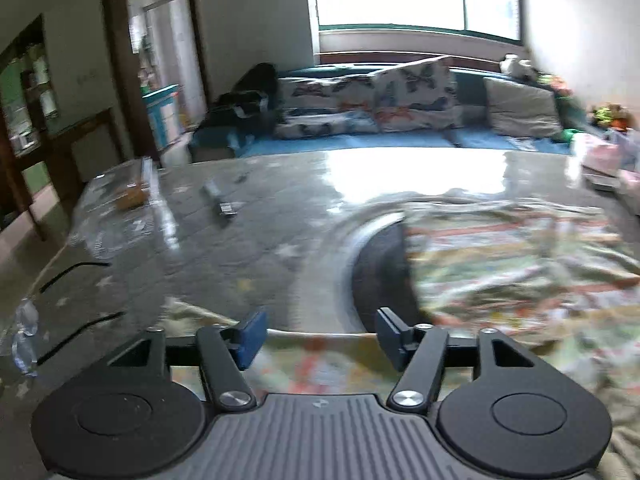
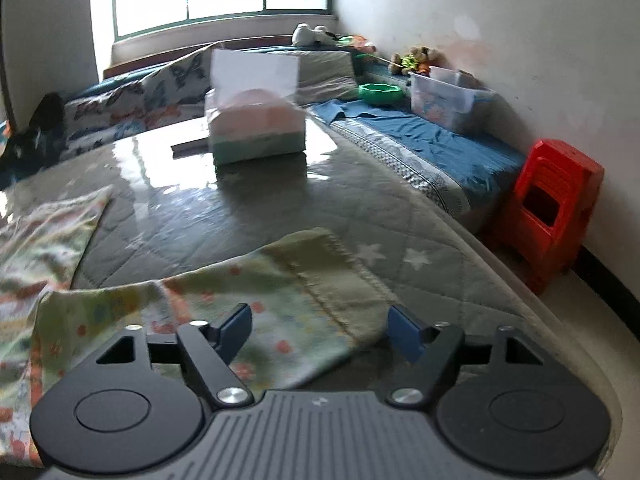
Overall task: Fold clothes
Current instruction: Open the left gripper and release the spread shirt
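Observation:
A patterned garment (image 1: pixel 512 272) in pale green, white and orange lies crumpled on the grey quilted table (image 1: pixel 224 240). My left gripper (image 1: pixel 318 338) is open just above the garment's near edge, nothing between its blue pads. In the right wrist view a sleeve or leg of the same garment (image 2: pixel 264 300) lies flat, its ribbed cuff (image 2: pixel 332 272) pointing right. My right gripper (image 2: pixel 320 336) is open and hovers over that part, pads on either side of it, not gripping.
A tissue box (image 2: pixel 256 128) stands at the table's far side. A small dark item (image 1: pixel 224 208) and a wrapped box (image 1: pixel 132 196) lie far left. A red stool (image 2: pixel 552 208), a clear bin (image 2: pixel 444 100) and a bed with pillows (image 1: pixel 372 100) lie beyond.

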A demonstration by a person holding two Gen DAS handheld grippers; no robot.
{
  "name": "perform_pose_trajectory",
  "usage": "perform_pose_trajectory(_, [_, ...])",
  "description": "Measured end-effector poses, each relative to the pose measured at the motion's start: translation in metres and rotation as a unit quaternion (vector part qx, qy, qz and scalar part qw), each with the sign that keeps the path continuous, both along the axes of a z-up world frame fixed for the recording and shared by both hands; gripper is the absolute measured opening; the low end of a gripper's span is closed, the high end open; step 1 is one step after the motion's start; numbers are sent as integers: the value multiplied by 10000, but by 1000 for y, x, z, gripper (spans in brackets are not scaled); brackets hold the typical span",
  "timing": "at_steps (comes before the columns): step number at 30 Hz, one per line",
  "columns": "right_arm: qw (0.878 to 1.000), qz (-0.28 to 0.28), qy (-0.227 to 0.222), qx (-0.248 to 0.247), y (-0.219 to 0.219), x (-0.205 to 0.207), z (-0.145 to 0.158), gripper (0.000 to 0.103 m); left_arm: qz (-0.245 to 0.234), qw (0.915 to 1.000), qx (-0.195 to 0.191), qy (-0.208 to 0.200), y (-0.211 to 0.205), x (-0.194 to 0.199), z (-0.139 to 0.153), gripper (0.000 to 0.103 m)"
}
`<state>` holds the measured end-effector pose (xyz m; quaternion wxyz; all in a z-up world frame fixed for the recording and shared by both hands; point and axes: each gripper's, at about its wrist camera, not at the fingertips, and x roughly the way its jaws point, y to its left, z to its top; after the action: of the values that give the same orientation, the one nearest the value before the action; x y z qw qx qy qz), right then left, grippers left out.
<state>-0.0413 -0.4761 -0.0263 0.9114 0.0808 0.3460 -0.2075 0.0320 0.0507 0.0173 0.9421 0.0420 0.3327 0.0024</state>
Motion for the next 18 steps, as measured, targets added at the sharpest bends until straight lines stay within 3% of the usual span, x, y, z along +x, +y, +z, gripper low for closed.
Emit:
perform_pose_trajectory(8, [9997, -172, -5, 166, -19, -4, -6, 59, -836, 9958, -264, 256, -66, -14, -6, 80])
perform_pose_trajectory(14, [9998, -171, -39, 131, -17, -4, -5, 40, -1217, 9909, -347, 461, -101, -20, -15, 84])
perform_pose_trajectory(18, [9997, -206, -40, 138, -18, -4, -5, 39, -1352, 9889, -341, 510, -116, -24, -15, 87])
